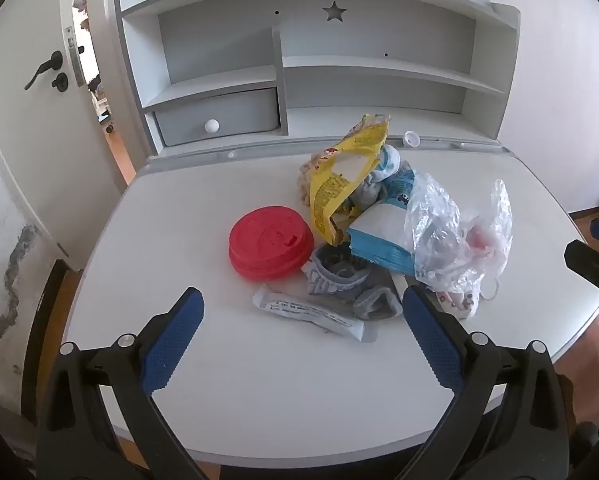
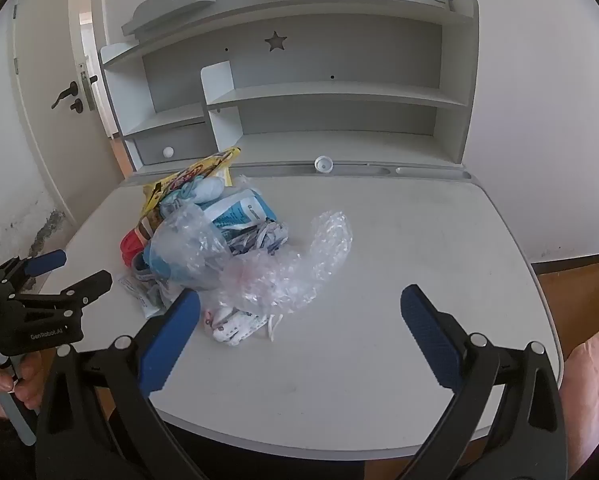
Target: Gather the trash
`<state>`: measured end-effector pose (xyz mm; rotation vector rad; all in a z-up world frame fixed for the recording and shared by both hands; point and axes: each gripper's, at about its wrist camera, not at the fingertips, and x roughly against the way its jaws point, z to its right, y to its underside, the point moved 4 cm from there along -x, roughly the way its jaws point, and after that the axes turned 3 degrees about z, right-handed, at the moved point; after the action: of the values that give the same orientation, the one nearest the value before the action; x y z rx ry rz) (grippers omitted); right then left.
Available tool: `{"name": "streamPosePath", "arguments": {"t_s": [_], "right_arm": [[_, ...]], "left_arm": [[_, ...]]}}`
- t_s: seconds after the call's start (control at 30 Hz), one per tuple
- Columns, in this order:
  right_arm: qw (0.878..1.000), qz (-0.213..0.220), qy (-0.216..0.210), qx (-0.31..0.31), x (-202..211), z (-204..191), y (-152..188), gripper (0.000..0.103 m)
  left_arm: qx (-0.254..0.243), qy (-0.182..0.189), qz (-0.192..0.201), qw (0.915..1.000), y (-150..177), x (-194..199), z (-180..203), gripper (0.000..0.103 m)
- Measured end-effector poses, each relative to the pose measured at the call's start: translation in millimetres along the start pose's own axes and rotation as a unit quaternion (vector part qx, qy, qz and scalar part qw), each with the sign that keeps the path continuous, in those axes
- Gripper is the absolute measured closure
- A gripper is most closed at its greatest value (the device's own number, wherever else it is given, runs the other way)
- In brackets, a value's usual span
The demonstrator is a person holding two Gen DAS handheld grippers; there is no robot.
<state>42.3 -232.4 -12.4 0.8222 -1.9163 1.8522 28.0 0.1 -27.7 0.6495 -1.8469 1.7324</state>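
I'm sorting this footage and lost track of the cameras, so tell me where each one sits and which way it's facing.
Left wrist: on the left gripper, angled down over the desk at the red lid and yellow wrapper; own open fingers show, the right gripper at the right edge.
Right wrist: on the right gripper, angled down at the clear plastic bag; own fingers show, plus the left gripper and the hand holding it.
Shared: the trash pile, the white cap, the shelf unit and the door.
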Motion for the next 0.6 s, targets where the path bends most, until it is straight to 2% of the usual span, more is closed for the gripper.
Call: {"name": "streamPosePath", "arguments": {"t_s": [0.13, 0.17, 0.6], "right_arm": [[1.000, -0.003, 0.000, -0.004, -1.6, 2.3, -0.1, 0.006], [1.000, -0.004, 0.000, -0.005, -1.6, 2.8, -0.2, 0.006], [1.000, -0.002, -0.002, -0.008, 0.6, 5.0, -1.9, 0.006]], "left_arm": [[-0.009, -0.008, 0.001, 0.9999, 4.1, 0.4, 4.8, 0.006], [-0.005, -0.006, -0.008, 0.9999, 1.9, -0.5, 3.4, 0.006], [-0.002, 0.001, -0.004, 1.0000, 0.2, -0.6, 2.4, 0.006]]}}
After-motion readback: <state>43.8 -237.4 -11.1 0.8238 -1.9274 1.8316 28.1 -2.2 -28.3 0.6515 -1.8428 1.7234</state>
